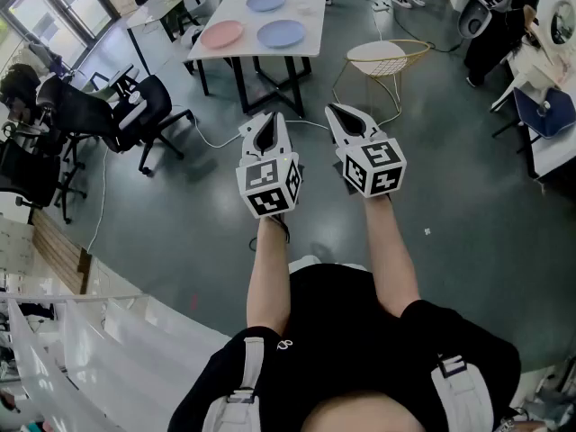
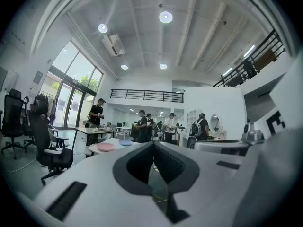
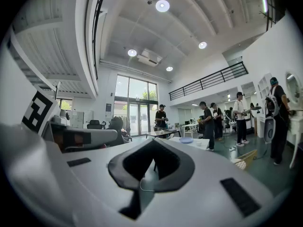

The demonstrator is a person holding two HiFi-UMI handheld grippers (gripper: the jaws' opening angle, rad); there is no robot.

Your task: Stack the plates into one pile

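Plates, three of them, lie singly on the white bench [image 1: 310, 12] at the upper centre of the head view. The pink plate [image 1: 221, 33] is at the left, the near blue plate [image 1: 281, 33] sits just beside it, and the far blue plate [image 1: 266, 2] is above them in the frame. None rests on another, so I judge the stacking not yet begun.

The person stands well apart from the bench. The left claw [image 1: 267, 131] and right claw [image 1: 346, 122] are held level, side by side, in the middle of the frame. Each has its jaws together with nothing between them.

Trouble could start on the way over. A cable [image 1: 216, 142] trails across the floor just ahead, and a wire chair [image 1: 387, 58] stands to the right of the bench, so a foot or elbow could catch on either. At the bench, the jaws have to part before they meet a rim. Arriving closed, they would probably shove a plate along the top instead of taking it. The pink plate sits close to the left edge, so a push from the right might send it off. The plates lie flat and look thin-rimmed, so a shallow pinch could slip and drop one onto the next.
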